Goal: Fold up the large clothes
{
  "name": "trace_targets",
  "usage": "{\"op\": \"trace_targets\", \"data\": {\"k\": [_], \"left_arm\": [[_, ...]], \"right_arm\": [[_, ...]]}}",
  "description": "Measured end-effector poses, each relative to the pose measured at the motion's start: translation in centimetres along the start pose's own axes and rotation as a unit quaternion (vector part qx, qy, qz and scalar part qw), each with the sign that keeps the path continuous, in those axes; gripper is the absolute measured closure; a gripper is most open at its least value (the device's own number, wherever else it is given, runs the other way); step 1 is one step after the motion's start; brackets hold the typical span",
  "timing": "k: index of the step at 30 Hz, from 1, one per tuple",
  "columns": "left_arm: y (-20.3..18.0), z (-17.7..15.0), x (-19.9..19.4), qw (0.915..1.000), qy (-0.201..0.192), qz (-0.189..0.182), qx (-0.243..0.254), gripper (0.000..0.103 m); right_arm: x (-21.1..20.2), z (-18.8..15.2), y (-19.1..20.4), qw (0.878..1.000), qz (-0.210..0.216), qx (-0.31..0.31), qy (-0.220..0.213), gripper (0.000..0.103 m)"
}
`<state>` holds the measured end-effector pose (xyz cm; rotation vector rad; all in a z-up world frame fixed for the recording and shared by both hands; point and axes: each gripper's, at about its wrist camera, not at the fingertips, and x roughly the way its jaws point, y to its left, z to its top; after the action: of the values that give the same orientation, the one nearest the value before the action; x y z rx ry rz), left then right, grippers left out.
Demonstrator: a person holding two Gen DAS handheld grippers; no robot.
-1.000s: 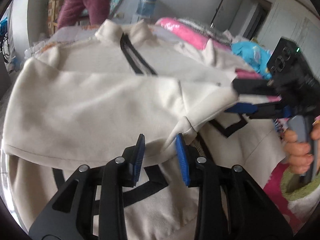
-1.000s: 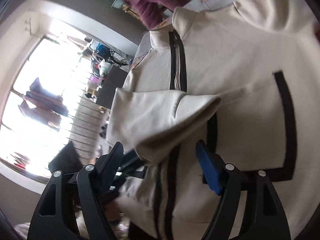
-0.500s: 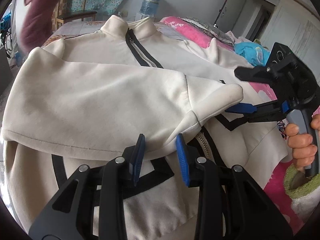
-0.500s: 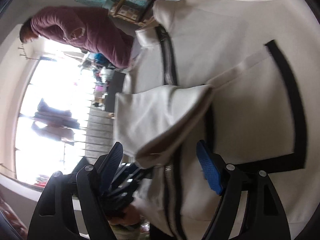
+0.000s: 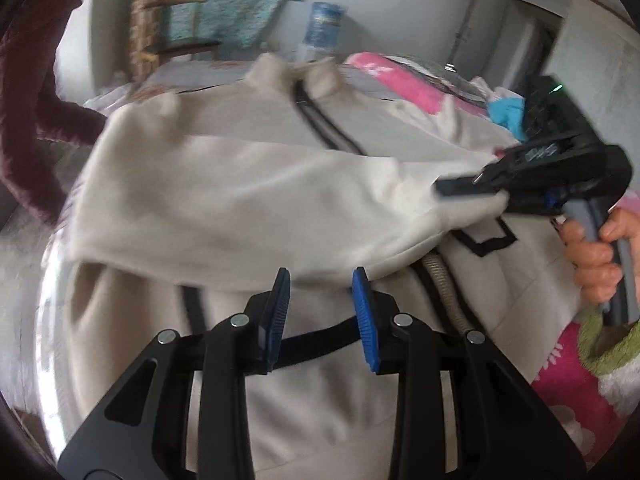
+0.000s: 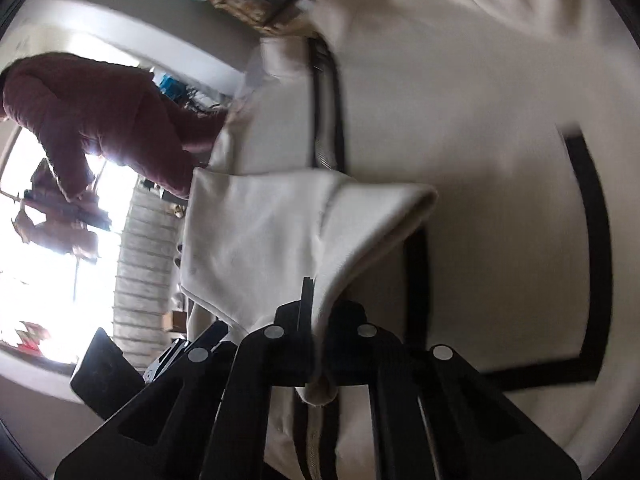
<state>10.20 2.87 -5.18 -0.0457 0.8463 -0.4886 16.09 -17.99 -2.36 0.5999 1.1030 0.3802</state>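
A cream zip-up jacket (image 5: 360,132) with black trim lies spread on the bed, collar at the far end. Its sleeve (image 5: 240,216) is folded across the body. My left gripper (image 5: 322,304) is open, its blue pads just in front of the sleeve's lower edge, holding nothing. My right gripper (image 6: 316,316) is shut on the sleeve's cuff (image 6: 320,240); in the left wrist view it (image 5: 472,190) grips the cuff end at the right. The jacket body (image 6: 480,120) fills the right wrist view.
A pink flowered bedspread (image 5: 568,384) lies under the jacket. Pink and blue clothes (image 5: 400,80) are piled at the far right. A person in maroon (image 6: 100,112) stands beside the bed near a bright window. A chair (image 5: 168,36) and water bottle (image 5: 320,28) stand beyond.
My right gripper has closed on the sleeve's cuff; it was open around it before. My left gripper stays open at the sleeve's edge. The person in maroon moved alongside the bed.
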Motion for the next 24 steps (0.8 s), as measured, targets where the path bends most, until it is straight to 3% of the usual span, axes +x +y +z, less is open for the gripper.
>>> {"op": "trace_targets", "data": {"k": [3,6,9,11,14,19,24], "left_arm": [[2.1,-0.2,-0.2,0.9992,0.008,0.027,-0.027,0.072],[4.2,0.0,0.0,0.9964,0.021,0.058,-0.059,0.072],[5.9,0.2,-0.1,0.9929,0.018,0.072,-0.093,0.072],[6.9,0.5,-0.2,0.9893,0.014,0.092,-0.112,0.072],[8.1,0.8,-0.4,0.9852,0.011,0.098,-0.140,0.072],[8.7,1.4,0.0,0.9828,0.013,0.114,-0.145,0.072],[9.2,2.6,0.8,0.9805,0.018,0.138,-0.138,0.072]], "right_arm": [[-1.8,3.5,4.9,0.995,0.005,-0.086,-0.041,0.097],[-5.2,7.3,9.7,0.981,0.018,-0.159,-0.107,0.097],[-8.6,9.9,12.0,0.964,0.025,-0.196,-0.179,0.098],[-10.5,11.3,11.2,0.958,0.009,-0.189,-0.217,0.098],[-10.2,12.8,7.3,0.964,-0.024,-0.149,-0.217,0.097],[-4.7,15.2,1.8,0.986,-0.043,-0.081,-0.138,0.097],[-3.3,17.5,4.5,0.985,0.007,-0.103,-0.137,0.097]]}}
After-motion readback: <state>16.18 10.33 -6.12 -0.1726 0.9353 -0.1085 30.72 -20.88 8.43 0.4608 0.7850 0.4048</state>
